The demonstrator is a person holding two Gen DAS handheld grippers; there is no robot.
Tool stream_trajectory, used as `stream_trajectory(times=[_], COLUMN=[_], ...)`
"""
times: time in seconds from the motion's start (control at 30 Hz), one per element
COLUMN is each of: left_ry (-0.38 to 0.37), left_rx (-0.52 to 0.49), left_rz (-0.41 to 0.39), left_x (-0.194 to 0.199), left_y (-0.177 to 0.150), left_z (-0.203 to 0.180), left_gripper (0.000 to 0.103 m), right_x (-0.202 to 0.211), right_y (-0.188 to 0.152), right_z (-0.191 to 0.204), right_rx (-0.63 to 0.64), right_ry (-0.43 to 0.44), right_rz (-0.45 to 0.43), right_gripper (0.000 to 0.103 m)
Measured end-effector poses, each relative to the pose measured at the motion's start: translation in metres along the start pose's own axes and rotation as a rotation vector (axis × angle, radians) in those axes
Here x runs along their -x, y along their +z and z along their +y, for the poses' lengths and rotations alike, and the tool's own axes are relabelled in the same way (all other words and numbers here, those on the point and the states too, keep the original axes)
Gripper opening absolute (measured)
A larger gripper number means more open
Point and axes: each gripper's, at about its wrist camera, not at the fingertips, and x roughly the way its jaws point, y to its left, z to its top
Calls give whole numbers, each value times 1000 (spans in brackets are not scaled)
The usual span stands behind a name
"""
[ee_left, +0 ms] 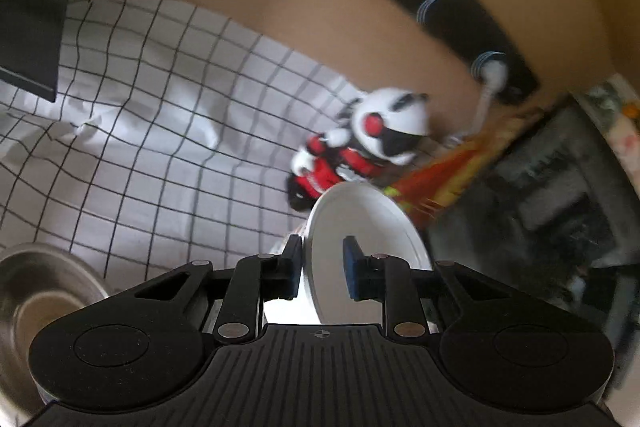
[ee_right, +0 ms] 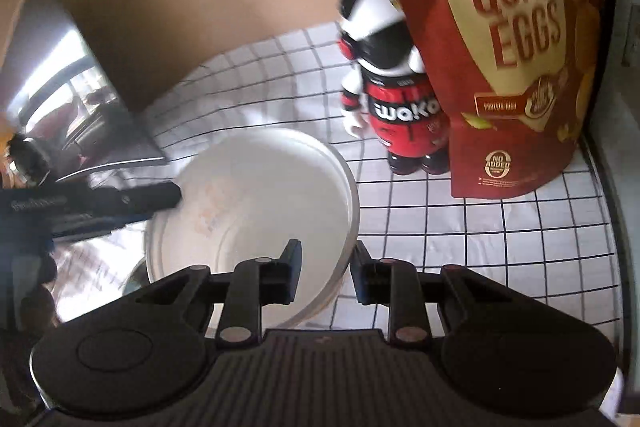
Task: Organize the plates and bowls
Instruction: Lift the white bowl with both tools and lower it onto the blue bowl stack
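Pinched by its rim, a round white plate (ee_left: 360, 243) stands on edge in the left gripper (ee_left: 322, 269). Across the checked cloth (ee_left: 140, 115), the right gripper (ee_right: 325, 273) clamps the wall of a white bowl (ee_right: 256, 211). Far right stand a red-and-white robot figure (ee_right: 394, 99) and a red egg pouch (ee_right: 512, 47); a steel bowl (ee_left: 36, 299) sits near left.

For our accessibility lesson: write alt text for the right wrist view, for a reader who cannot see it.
The right tongs grip the rim of a white bowl above a checked cloth. The left tongs reach in to the bowl's far side. Behind stand a red, white and black toy figure and a red quail-egg pouch.
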Motion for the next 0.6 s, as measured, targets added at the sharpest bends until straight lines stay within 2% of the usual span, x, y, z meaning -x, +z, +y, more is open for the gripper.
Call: stream_trajectory(times=[0.1,0.2,0.33,0.6], left_ry=[12,28,56,105], left_rx=[-24,10,48,114], left_rz=[61,135,187,275], left_x=[20,25,29,2], left_y=[-15,-35,-60,-93], left_z=[-5,4,20,46], left_gripper=[25,27,29,29], right_x=[17,23,23,-3], right_y=[-11,-25,-47,-77], right_z=[9,16,30,31], right_rx=[34,61,119,153], right_ry=[18,32,39,5], right_rz=[21,59,113,210], right_gripper=[27,28,29,30])
